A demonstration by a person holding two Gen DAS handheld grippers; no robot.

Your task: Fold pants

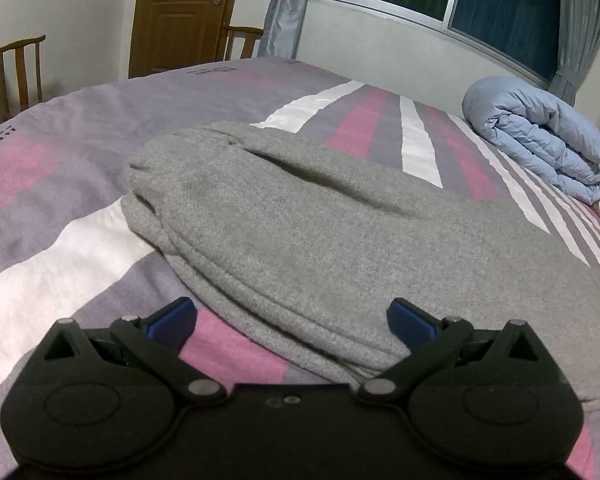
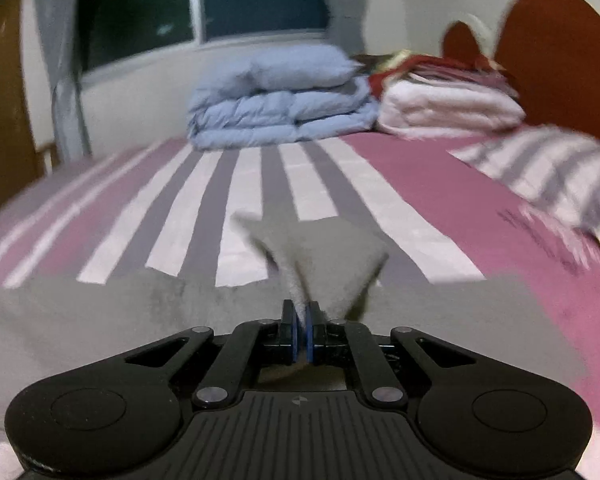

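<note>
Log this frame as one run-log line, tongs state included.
step: fold pants | left tongs: open, at gray pants edge | right tongs: shut on pants fabric, lifted | surface: striped bed

The left gripper (image 1: 292,320) sat low and level, its jaws spread wide, blue pads (image 1: 410,320) well apart and gripping nothing. The right gripper (image 2: 302,328) had its jaws pressed together, pinching grey cloth (image 2: 324,256)

Spread tongs (image 1: 292,320) over grey pants (image 1: 300,232) on bed (image 1: 60,208)
</note>
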